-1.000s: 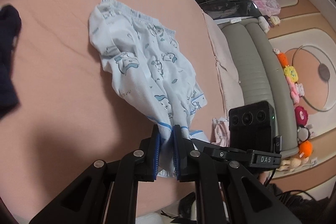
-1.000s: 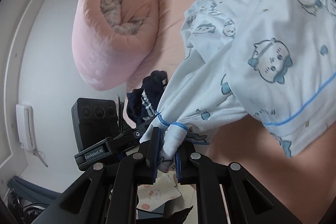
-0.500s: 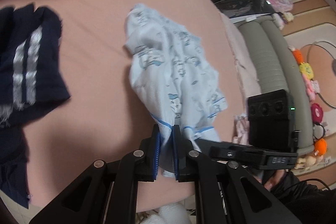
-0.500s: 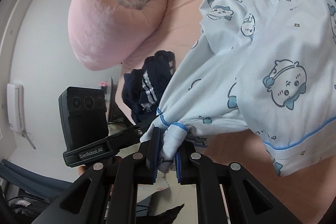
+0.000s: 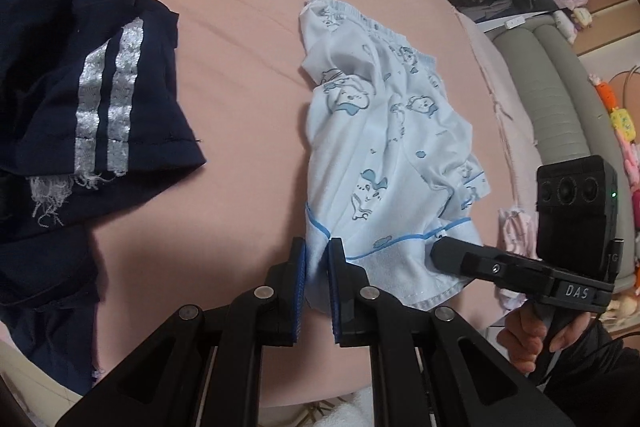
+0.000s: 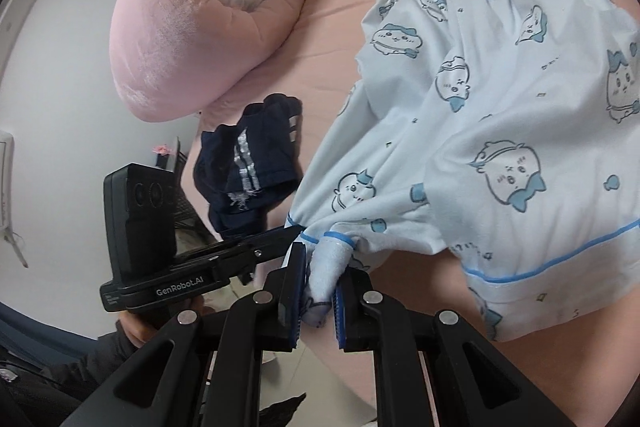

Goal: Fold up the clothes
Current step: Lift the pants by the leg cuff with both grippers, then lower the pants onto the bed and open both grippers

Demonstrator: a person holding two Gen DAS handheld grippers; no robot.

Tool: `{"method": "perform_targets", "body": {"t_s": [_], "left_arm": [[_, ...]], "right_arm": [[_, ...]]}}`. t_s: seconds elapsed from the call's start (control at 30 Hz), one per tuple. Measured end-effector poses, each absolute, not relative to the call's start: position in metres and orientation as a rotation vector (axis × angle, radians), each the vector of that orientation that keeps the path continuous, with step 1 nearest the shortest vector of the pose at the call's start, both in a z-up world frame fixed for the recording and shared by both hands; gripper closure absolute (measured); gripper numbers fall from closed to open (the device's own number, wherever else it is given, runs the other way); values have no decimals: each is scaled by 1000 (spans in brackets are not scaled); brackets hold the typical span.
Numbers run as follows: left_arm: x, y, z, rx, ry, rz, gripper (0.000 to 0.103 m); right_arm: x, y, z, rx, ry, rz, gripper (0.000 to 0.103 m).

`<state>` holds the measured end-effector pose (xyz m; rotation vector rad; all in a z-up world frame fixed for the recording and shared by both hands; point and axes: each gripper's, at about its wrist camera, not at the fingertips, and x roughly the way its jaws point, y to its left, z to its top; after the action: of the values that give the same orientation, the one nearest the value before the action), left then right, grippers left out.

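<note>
Light blue shorts (image 5: 384, 131) printed with cartoon animals lie bunched on the pink bed sheet (image 5: 240, 115), waistband at the far end. My left gripper (image 5: 317, 255) is shut on one leg hem with its blue piping. In the right wrist view the same shorts (image 6: 500, 131) spread wide, and my right gripper (image 6: 320, 277) is shut on a rolled fold of the other hem. The two grippers sit close together at the bed's near edge; each is visible in the other's view, held by a hand (image 5: 528, 339).
Dark navy shorts with silver stripes (image 5: 92, 115) lie on the left of the sheet. A rolled pink quilt (image 6: 200, 11) rests at the head of the bed. To the right are a grey padded bed rail (image 5: 560, 99) and toys on the floor.
The blue shorts have been drawn toward the near edge of the bed and lowered onto the sheet. More of the navy shorts has come into the left view. Both grips are unchanged.
</note>
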<state>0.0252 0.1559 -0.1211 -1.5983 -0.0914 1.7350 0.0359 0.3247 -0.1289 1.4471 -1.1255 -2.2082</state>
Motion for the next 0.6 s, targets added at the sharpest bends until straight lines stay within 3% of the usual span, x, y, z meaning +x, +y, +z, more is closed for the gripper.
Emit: {"method": "perform_targets", "body": {"t_s": [0.53, 0.57, 0.6], "left_arm": [[23, 154, -134, -1651, 3, 1738, 93], [24, 154, -134, -1662, 3, 1741, 93], [23, 154, -135, -1676, -11, 1743, 93]], "right_arm": [[46, 325, -157, 1642, -1019, -2204, 91], [47, 327, -156, 1643, -1027, -2201, 88], [47, 329, -155, 1645, -1034, -2199, 74]]}}
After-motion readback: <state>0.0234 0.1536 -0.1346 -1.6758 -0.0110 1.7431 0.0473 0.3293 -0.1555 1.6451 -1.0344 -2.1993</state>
